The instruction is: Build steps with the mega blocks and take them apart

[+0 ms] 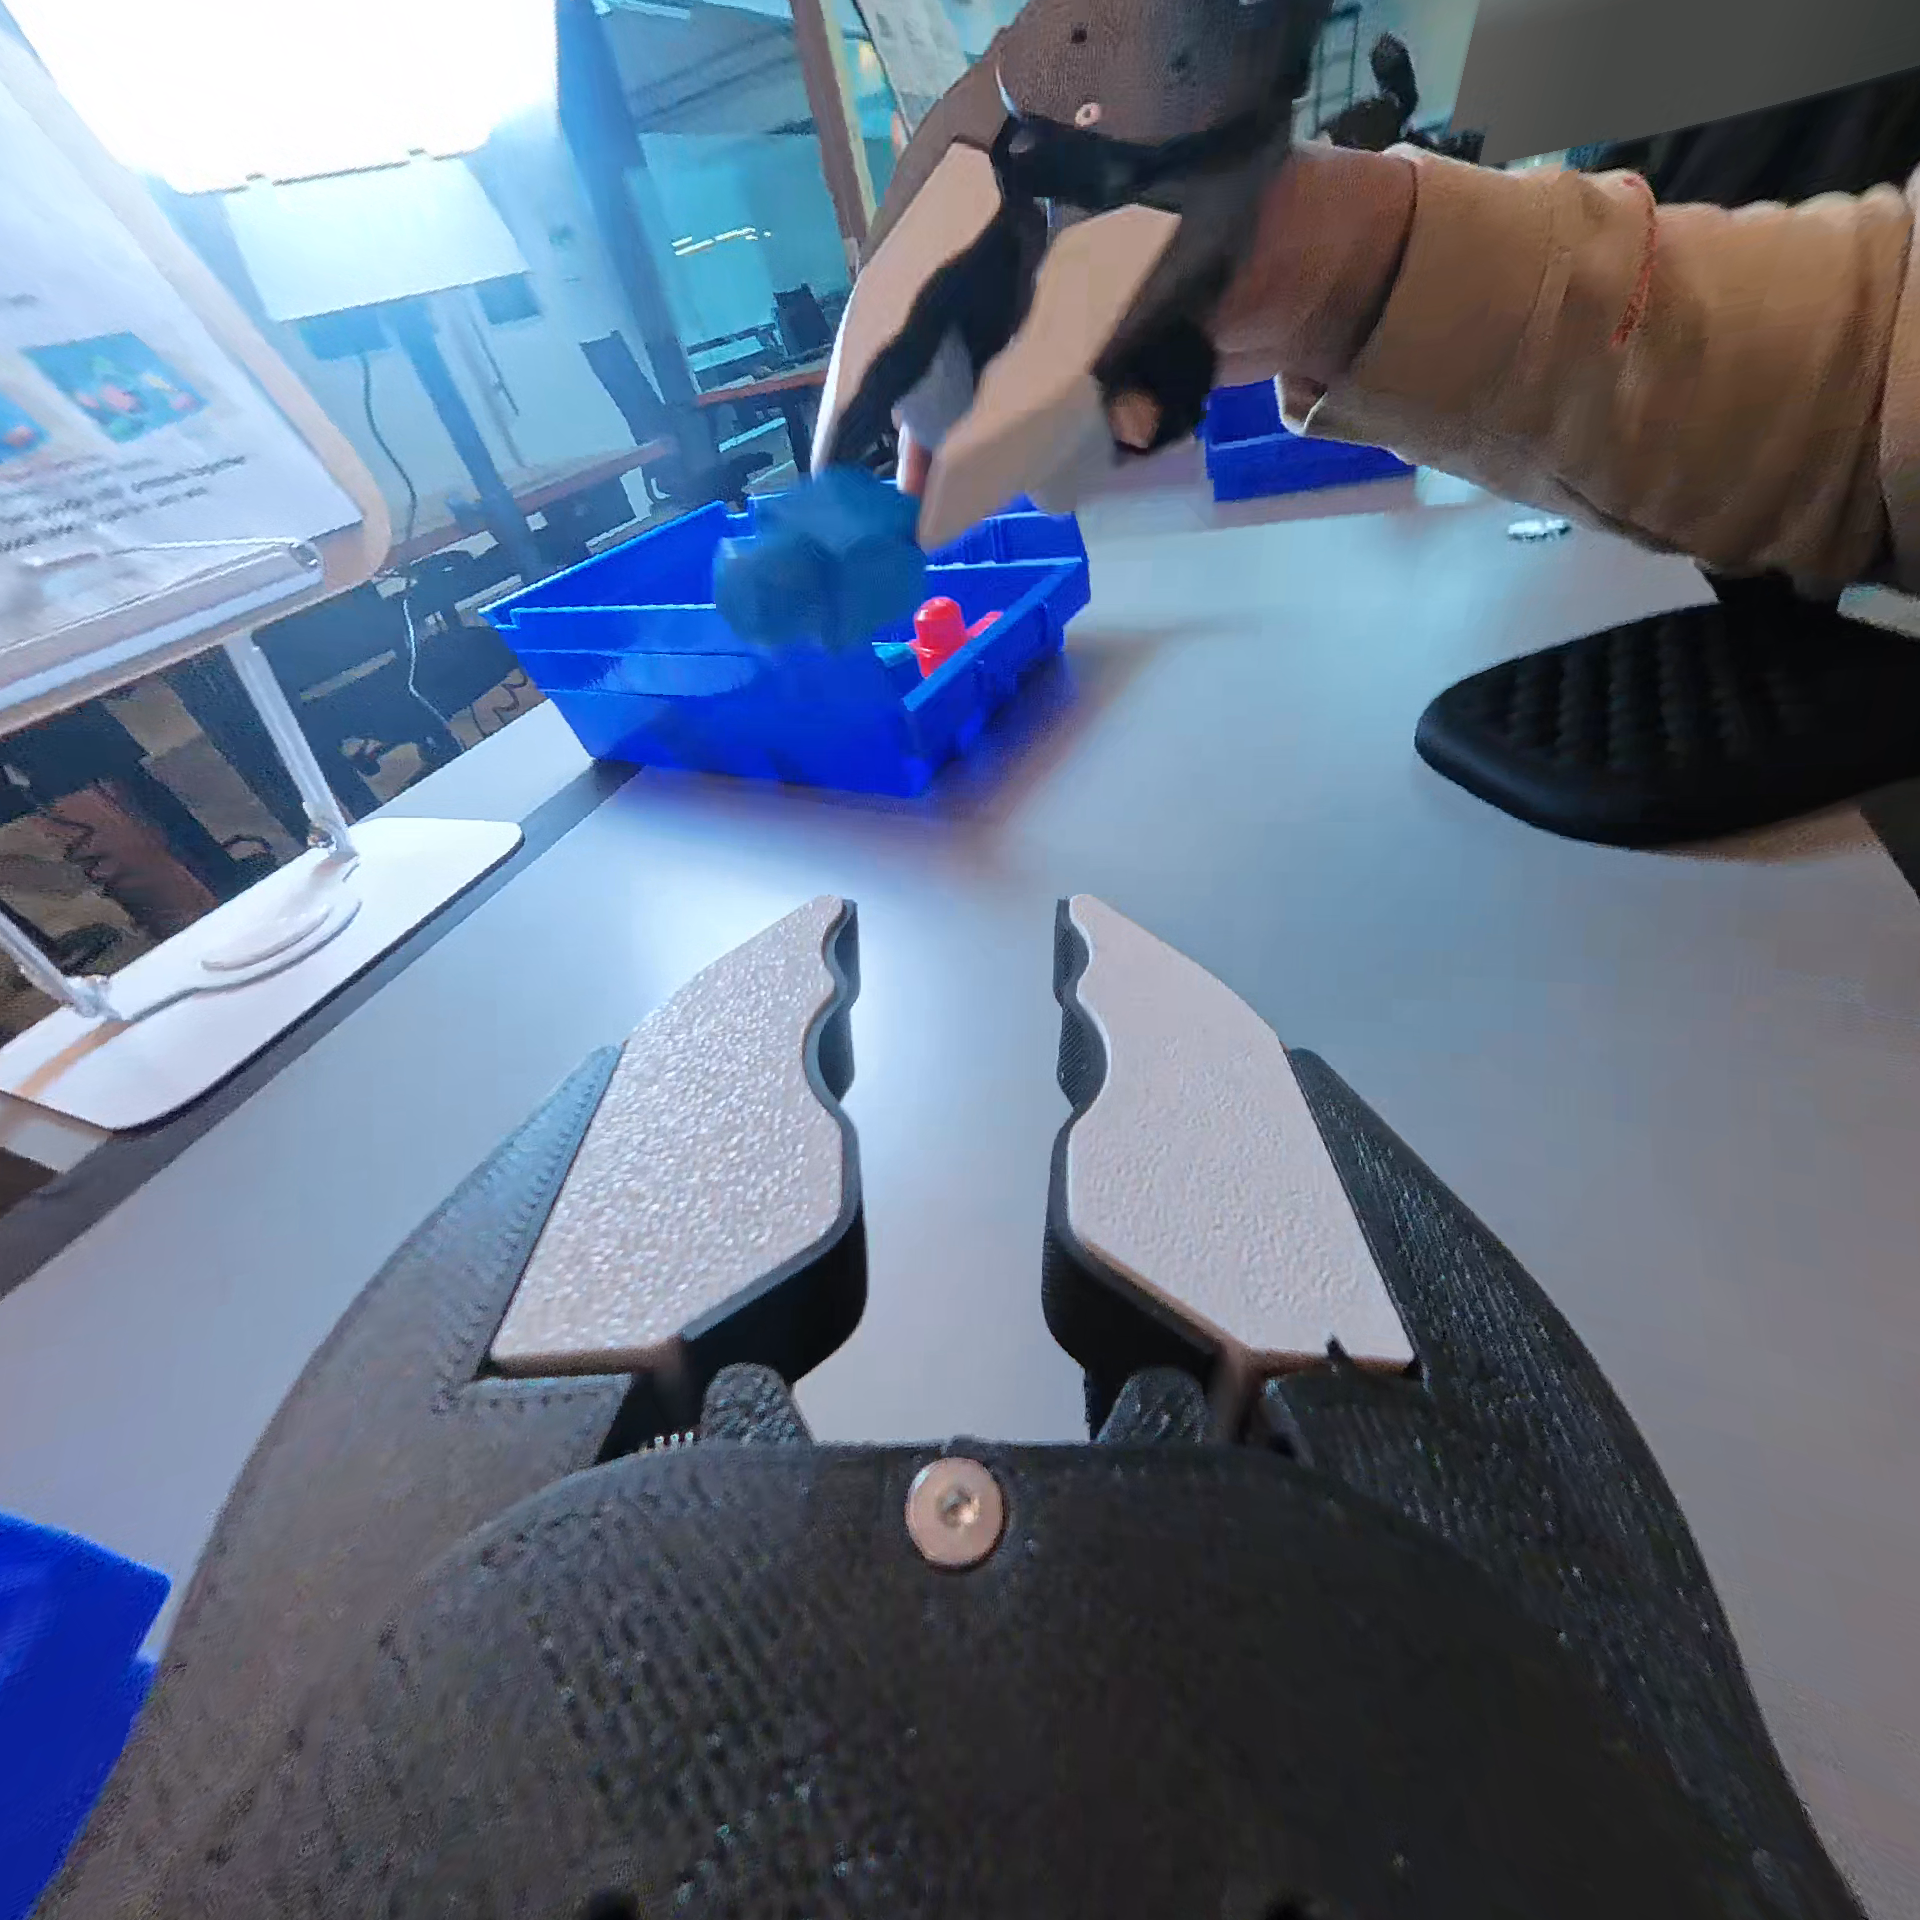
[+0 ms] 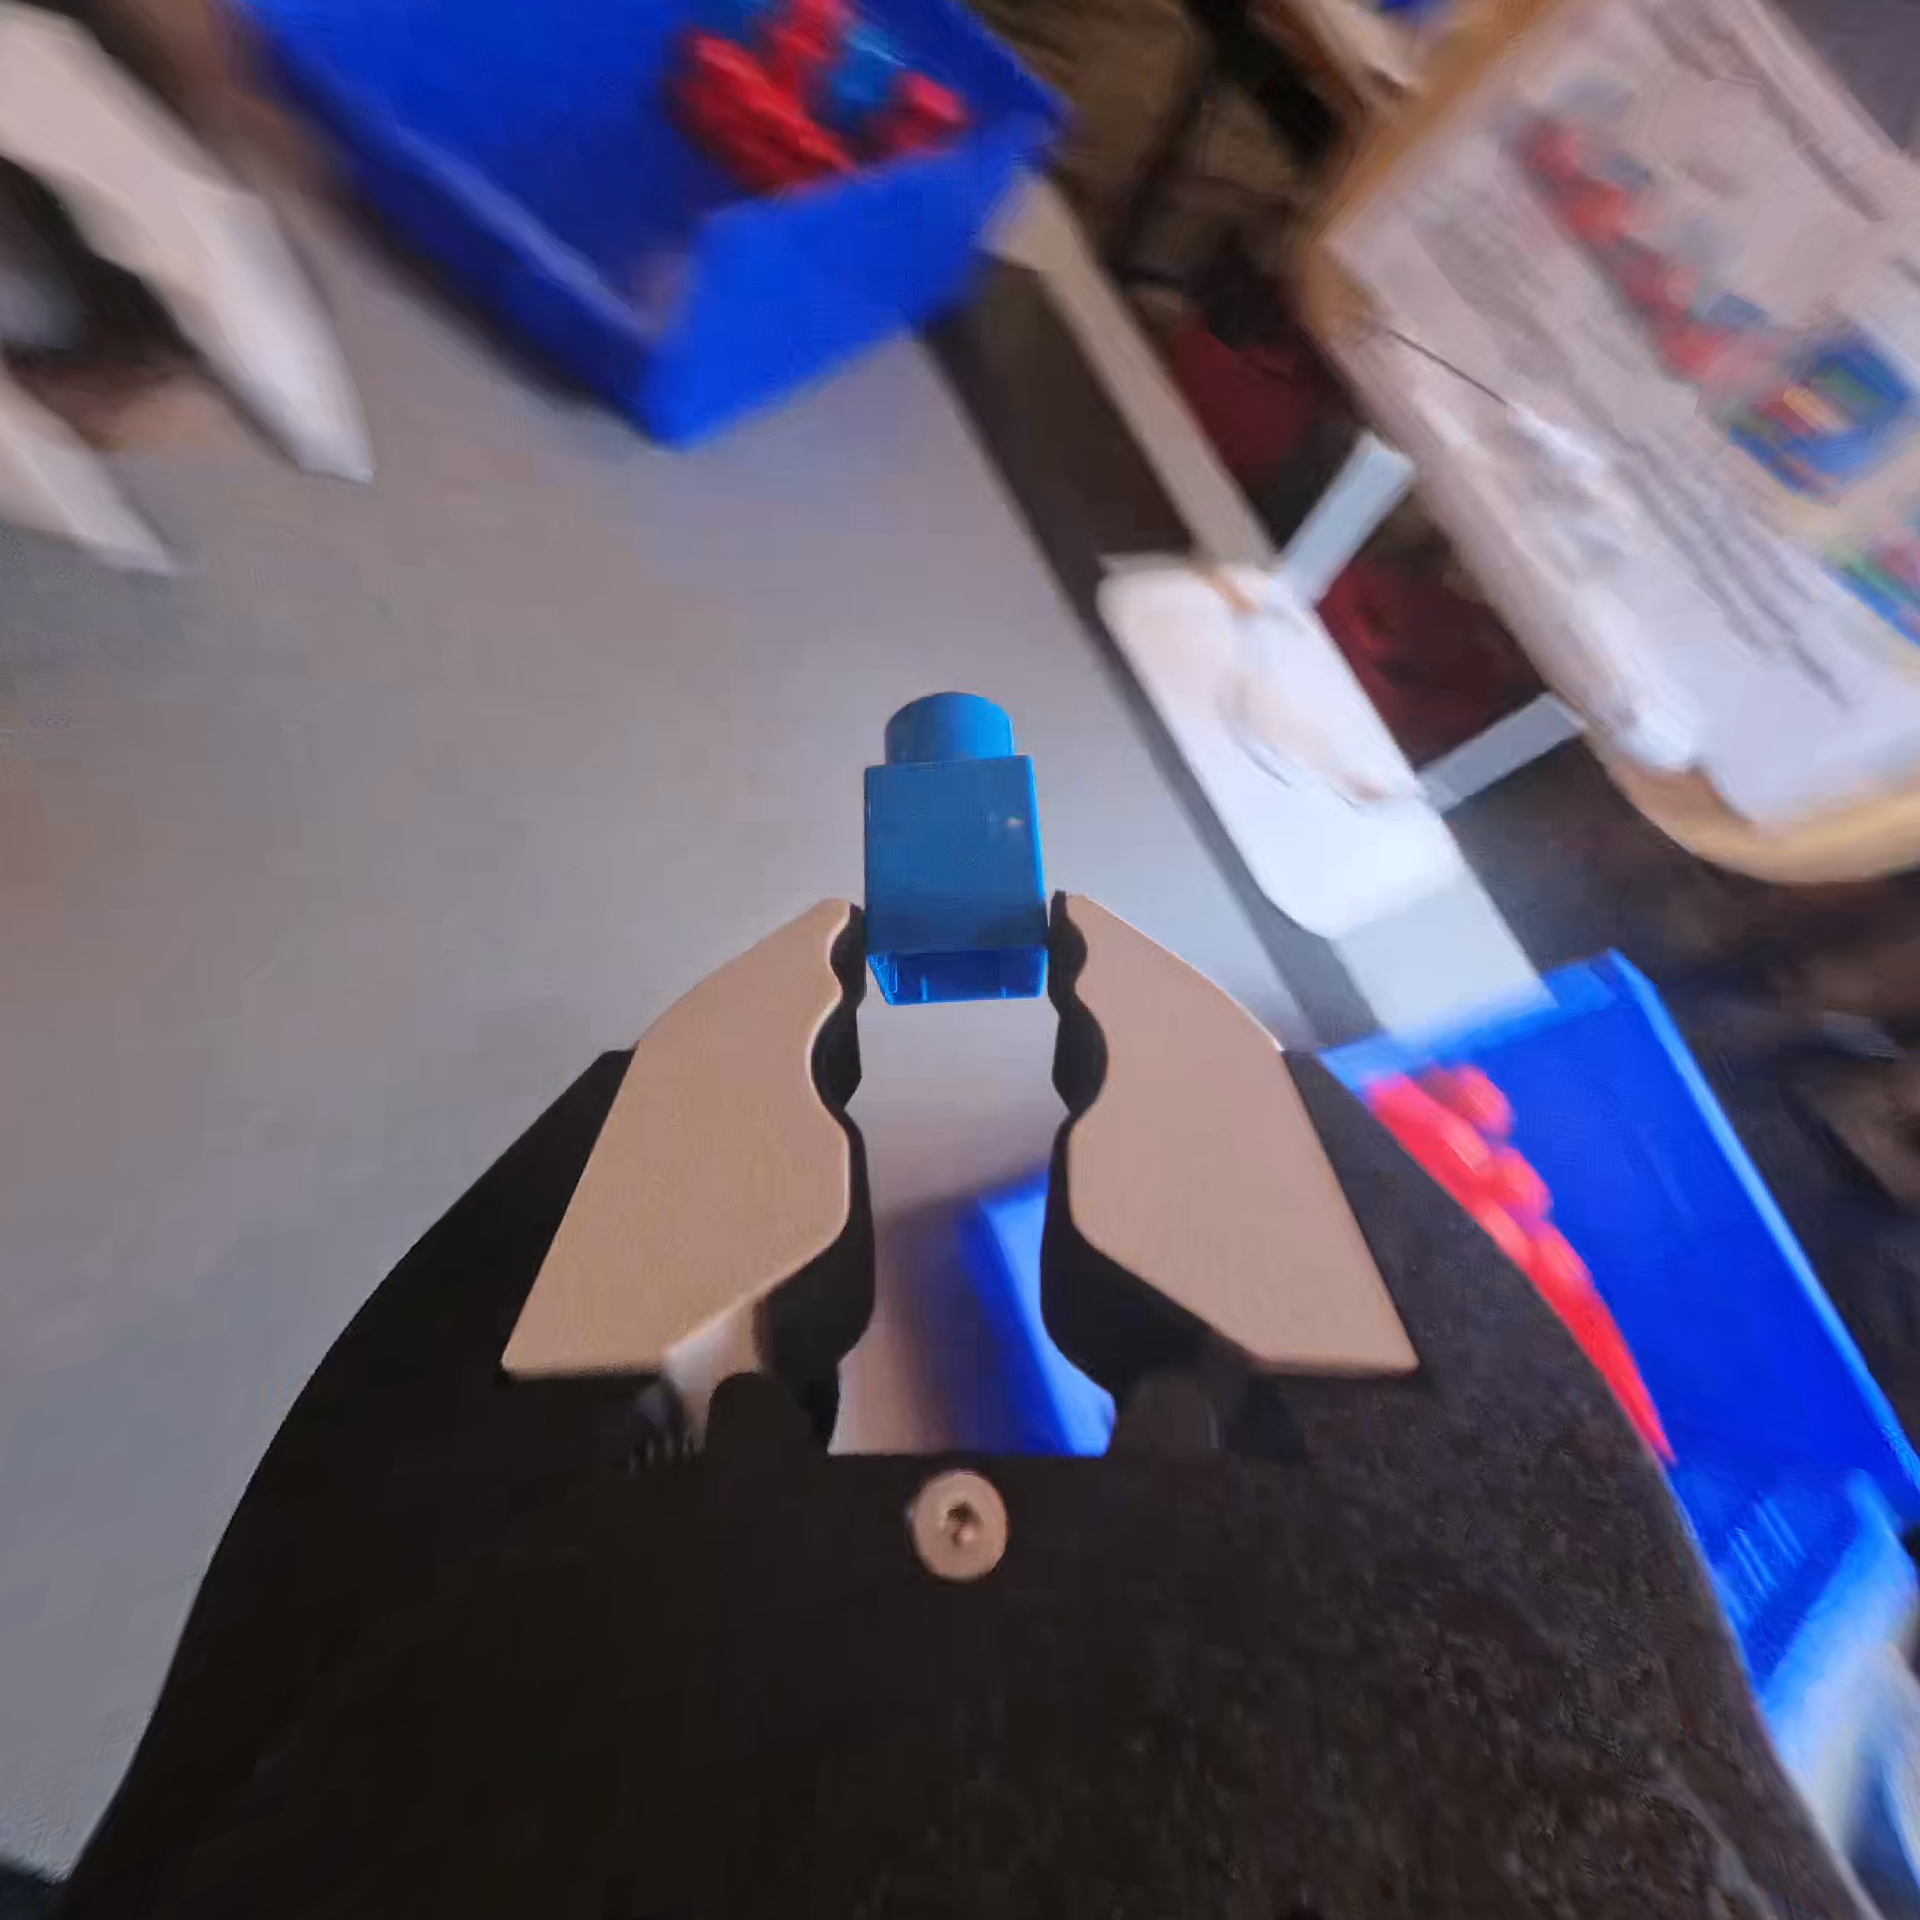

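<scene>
Briefly, as seen from my remote station:
Right gripper (image 2: 954, 940): my tips are clenched on a blue block (image 2: 952, 883), stud pointing away, held above the grey table (image 2: 416, 779).
Left gripper (image 1: 956, 987): released, fingers apart with bare table between them, nothing held.
Hard to make out: the right wrist view is motion-blurred; red blocks (image 2: 800, 94) in the far blue bin (image 2: 665, 260) smear together. In the left wrist view the carried block (image 1: 821, 566) is blurred.
Cut off: a second blue bin (image 2: 1714, 1299) runs past the frame edge.
Surface: smooth grey tabletop.
Room: document stand (image 1: 156, 416) at the table edge; a sleeve (image 1: 1662, 343) behind the right gripper; black mesh chair part (image 1: 1683, 727).
</scene>
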Tool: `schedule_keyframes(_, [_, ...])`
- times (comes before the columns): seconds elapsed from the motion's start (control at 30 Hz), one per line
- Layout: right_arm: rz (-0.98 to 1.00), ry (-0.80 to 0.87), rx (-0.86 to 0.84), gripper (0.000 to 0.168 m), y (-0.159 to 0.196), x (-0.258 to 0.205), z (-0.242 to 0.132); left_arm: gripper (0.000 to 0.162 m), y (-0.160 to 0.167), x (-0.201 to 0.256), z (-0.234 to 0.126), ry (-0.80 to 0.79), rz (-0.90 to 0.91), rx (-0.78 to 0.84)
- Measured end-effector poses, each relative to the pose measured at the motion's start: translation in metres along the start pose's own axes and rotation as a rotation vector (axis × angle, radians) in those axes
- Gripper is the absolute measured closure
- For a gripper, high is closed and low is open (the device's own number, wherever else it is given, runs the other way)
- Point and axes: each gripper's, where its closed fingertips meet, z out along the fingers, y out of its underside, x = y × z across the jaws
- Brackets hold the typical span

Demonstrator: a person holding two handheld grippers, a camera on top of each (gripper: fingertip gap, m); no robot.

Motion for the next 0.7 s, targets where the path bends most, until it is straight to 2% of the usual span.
schedule_keyframes(0.07, [0.130,0.248,-0.141,0.134,0.046,0.074,-0.025,0.128,-0.001,-0.005,-0.002,-0.009,-0.029,0.013])
schedule_keyframes(0.13, [0.225,0.436,-0.346,0.134,0.108,0.124,-0.049,0.129,0.001,-0.006,-0.001,-0.013,-0.019,0.002])
schedule_keyframes(0.23, [0.384,0.538,-0.549,0.134,0.181,0.142,-0.063,0.130,0.007,-0.001,0.003,-0.006,0.018,-0.033])
schedule_keyframes(0.33, [0.402,0.595,-0.695,0.134,0.222,0.136,-0.065,0.130,0.011,0.004,0.006,0.010,0.023,-0.049])
schedule_keyframes(0.4, [0.380,0.606,-0.724,0.135,0.229,0.130,-0.063,0.130,0.013,0.003,0.006,0.008,0.017,-0.056])
schedule_keyframes(0.5, [0.361,0.632,-0.667,0.127,0.217,0.129,-0.065,0.129,0.013,-0.002,0.005,-0.005,0.002,-0.052])
schedule_keyframes(0.6, [0.342,0.640,-0.542,0.124,0.187,0.127,-0.070,0.128,0.011,-0.012,0.001,-0.036,-0.011,-0.052])
schedule_keyframes(0.7, [0.366,0.567,-0.321,0.124,0.139,0.108,-0.068,0.128,0.004,-0.041,-0.011,-0.130,-0.016,-0.058])
